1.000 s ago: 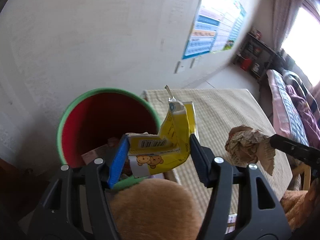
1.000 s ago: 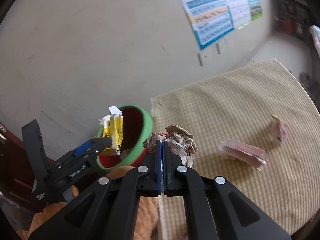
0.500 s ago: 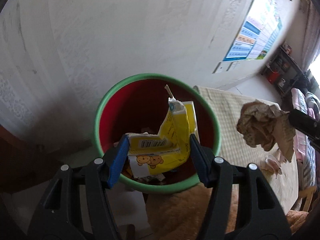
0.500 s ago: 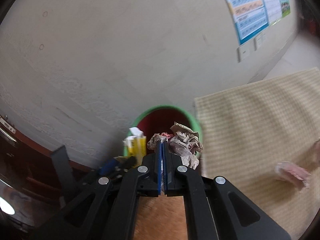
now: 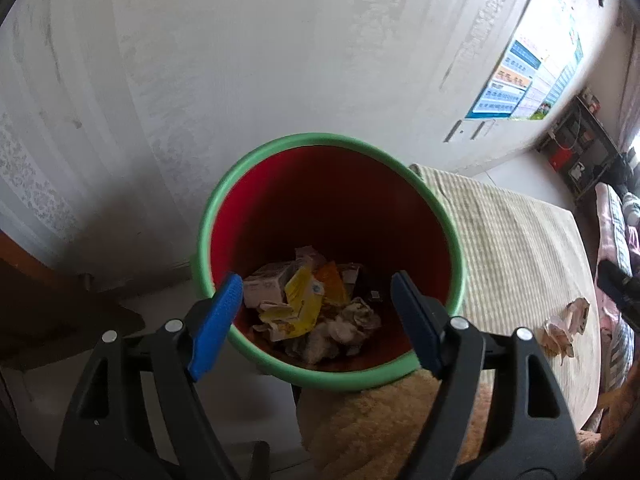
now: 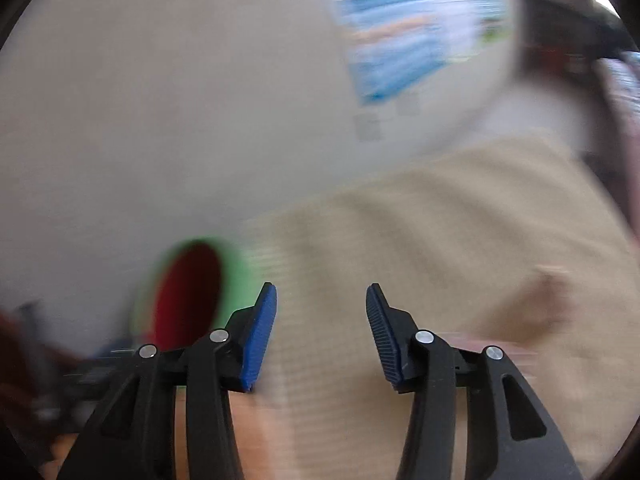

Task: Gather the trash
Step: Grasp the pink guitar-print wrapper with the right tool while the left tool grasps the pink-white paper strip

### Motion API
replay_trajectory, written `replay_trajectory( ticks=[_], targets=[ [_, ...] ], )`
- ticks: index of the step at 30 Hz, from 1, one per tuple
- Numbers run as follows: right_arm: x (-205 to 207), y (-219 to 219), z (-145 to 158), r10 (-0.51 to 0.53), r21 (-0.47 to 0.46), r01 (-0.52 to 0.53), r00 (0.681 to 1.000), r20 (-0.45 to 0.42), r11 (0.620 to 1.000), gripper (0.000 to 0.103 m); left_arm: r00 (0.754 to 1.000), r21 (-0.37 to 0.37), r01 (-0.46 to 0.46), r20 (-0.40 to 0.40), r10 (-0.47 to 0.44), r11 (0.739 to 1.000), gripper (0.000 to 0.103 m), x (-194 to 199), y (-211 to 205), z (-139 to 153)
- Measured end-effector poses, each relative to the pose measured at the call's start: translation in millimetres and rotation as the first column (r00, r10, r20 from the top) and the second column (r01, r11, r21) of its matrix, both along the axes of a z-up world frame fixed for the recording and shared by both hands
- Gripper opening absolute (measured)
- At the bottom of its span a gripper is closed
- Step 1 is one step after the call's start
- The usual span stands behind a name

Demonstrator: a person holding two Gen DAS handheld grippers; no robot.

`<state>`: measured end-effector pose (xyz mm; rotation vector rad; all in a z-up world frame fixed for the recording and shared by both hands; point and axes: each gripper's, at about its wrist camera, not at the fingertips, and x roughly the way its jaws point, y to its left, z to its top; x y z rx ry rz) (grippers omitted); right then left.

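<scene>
A red bin with a green rim (image 5: 280, 148) stands against the wall. My left gripper (image 5: 320, 320) hangs open and empty just above its near rim. Inside lie the yellow drink carton (image 5: 298, 308), a crumpled brown paper ball (image 5: 352, 320) and other wrappers. My right gripper (image 6: 320, 336) is open and empty over the table; its view is blurred, with the bin (image 6: 188, 292) low on the left. Crumpled pinkish wrappers (image 5: 564, 328) lie on the table and show as a blur in the right wrist view (image 6: 548, 300).
The table has a beige checked cloth (image 5: 520, 248) to the right of the bin. A fluffy tan cushion (image 5: 380, 420) sits below the bin's near rim. A poster (image 5: 520, 80) hangs on the white wall, and a shelf (image 5: 576, 152) stands far right.
Both grippers have opened. The yellow carton and the paper ball have dropped into the bin. The right gripper has swung away to the right over the table.
</scene>
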<state>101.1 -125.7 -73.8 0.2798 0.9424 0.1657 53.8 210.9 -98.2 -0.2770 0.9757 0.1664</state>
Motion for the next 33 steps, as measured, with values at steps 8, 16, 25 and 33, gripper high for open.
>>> replay_trajectory(
  ticks=[8, 16, 25, 33],
  targets=[
    [8, -137, -76, -0.323, -0.046, 0.32, 0.922, -0.215, 0.946, 0.057, 0.99, 0.029, 0.14, -0.003, -0.14, 0.99, 0.074, 7, -66, 7],
    [3, -159, -89, -0.243, 0.06, 0.263, 0.942, -0.233, 0.963, 0.032, 0.867, 0.122, 0.495, 0.005, -0.499, 0.86, 0.082, 5, -175, 16],
    [-74, -180, -71, -0.262, 0.187, 0.305, 0.939, -0.222, 0.934, 0.032, 0.506, 0.27, 0.85, -0.181, -0.843, 0.452, 0.084, 16, -300, -21],
    [-81, -196, -75, -0.281, 0.253, 0.335, 0.933, -0.227, 0.908, 0.033, 0.375, 0.217, 0.924, -0.342, -0.862, 0.316, 0.084, 32, -354, -58]
  ],
)
